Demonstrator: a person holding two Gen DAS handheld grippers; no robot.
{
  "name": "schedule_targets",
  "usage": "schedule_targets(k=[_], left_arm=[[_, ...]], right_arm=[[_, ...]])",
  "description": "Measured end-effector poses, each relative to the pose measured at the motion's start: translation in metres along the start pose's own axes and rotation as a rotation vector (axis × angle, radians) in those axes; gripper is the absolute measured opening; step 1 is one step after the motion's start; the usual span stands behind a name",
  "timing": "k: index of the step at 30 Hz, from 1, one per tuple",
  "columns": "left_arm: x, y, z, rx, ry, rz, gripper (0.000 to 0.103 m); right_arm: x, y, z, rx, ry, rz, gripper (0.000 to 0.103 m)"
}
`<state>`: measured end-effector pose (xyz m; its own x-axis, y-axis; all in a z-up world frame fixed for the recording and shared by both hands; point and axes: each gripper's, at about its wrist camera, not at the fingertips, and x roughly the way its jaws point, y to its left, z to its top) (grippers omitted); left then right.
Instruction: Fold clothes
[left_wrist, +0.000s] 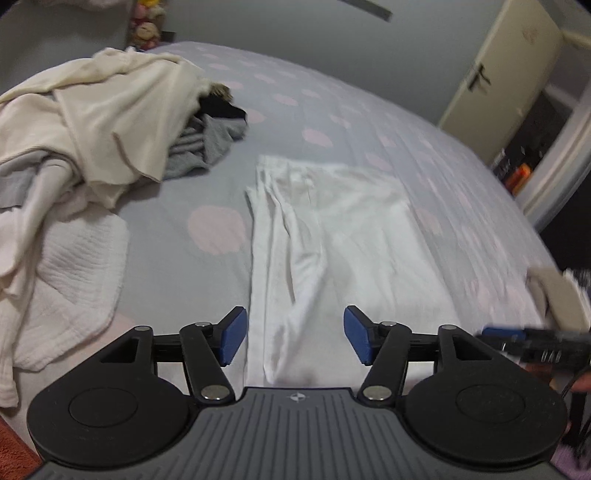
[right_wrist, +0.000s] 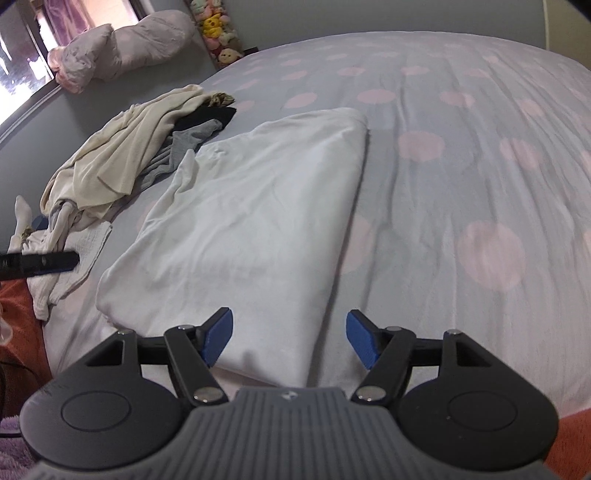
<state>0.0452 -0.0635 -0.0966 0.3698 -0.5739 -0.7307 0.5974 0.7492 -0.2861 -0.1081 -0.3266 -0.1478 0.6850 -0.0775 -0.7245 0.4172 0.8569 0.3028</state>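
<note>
Spotted bedspread (right_wrist: 461, 155); folded white garment (right_wrist: 240, 221) near edge hidden behind hand-held gripper (right_wrist: 289, 339)

Bare bedspread (right_wrist: 461, 177) right of white garment (right_wrist: 251, 221); clothes pile (right_wrist: 122, 155) left.

White garment (right_wrist: 240, 221) smooth matt cloth; bedsheet (right_wrist: 461, 166) soft matt dotted fabric; towel (left_wrist: 70, 273) left of garment rough waffle weave; gripper pads (left_wrist: 233, 338) ribbed blue plastic.

grey wall (left_wrist: 295, 37) — cream door (left_wrist: 506, 66)
</note>
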Motion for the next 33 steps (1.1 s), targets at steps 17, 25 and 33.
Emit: schedule_targets(k=[17, 25, 33], left_arm=[[0.041, 0.005, -0.026, -0.047, 0.147, 0.051, 0.004], [0.046, 0.007, -0.028, -0.056, 0.185, 0.072, 0.004], [0.042, 0.005, -0.028, -0.040, 0.200, 0.105, 0.006]], right_arm=[[0.011, 0.003, -0.006, 0.021, 0.037, 0.030, 0.072], [0.017, 0.007, -0.008, 0.005, 0.060, 0.038, 0.072], [0.019, 0.008, -0.009, -0.004, 0.067, 0.024, 0.072]])
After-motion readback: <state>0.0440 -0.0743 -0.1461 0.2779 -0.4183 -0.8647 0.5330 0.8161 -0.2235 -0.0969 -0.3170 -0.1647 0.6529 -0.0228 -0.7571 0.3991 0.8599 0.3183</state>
